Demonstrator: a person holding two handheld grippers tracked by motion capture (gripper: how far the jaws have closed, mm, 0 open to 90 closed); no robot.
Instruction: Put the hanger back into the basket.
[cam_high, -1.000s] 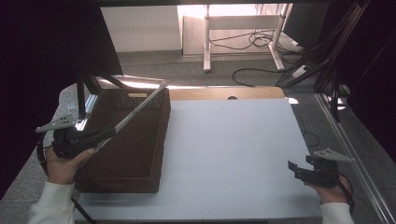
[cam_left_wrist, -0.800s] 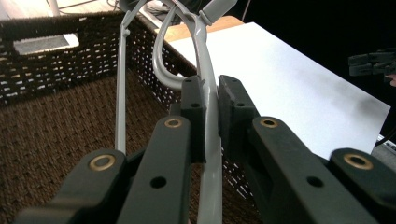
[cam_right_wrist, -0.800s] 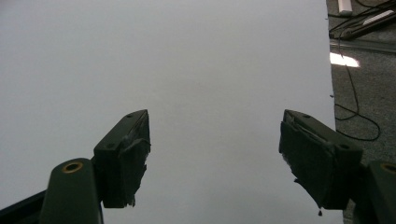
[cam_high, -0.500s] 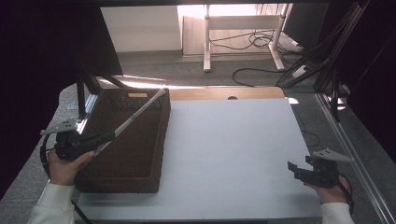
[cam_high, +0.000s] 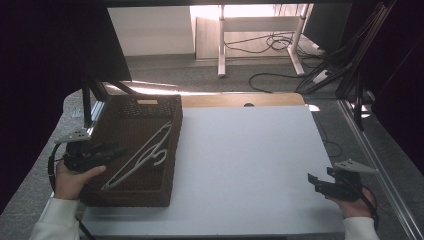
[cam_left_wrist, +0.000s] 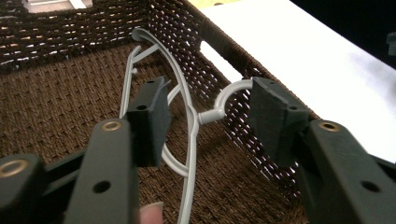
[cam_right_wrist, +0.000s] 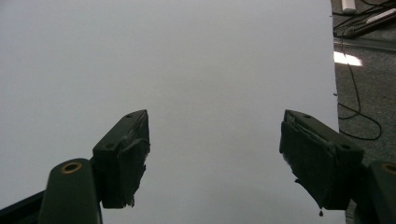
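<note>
Left gripper (cam_left_wrist: 205, 116), jaws just opened and standing apart, hovers inside the woven basket (cam_high: 170, 150) at the left of the white table (cam_high: 250, 165); the grey hanger (cam_high: 142, 155) lies flat on the basket floor, slantwise, its hook (cam_left_wrist: 229, 95) turned toward the right wall, and passes between the spread pads without being pressed by either; right gripper (cam_right_wrist: 212, 158), jaws likewise wide apart and holding nothing, rests near the table's right front corner, well apart from the basket; risk, as judged: if the left gripper lifts away carelessly, a pad may snag the hook or the thin bar and drag the hanger up against the wall; the hook may also catch in the open weave of the basket side; count: one hanger, one basket, two grippers, one table
</note>
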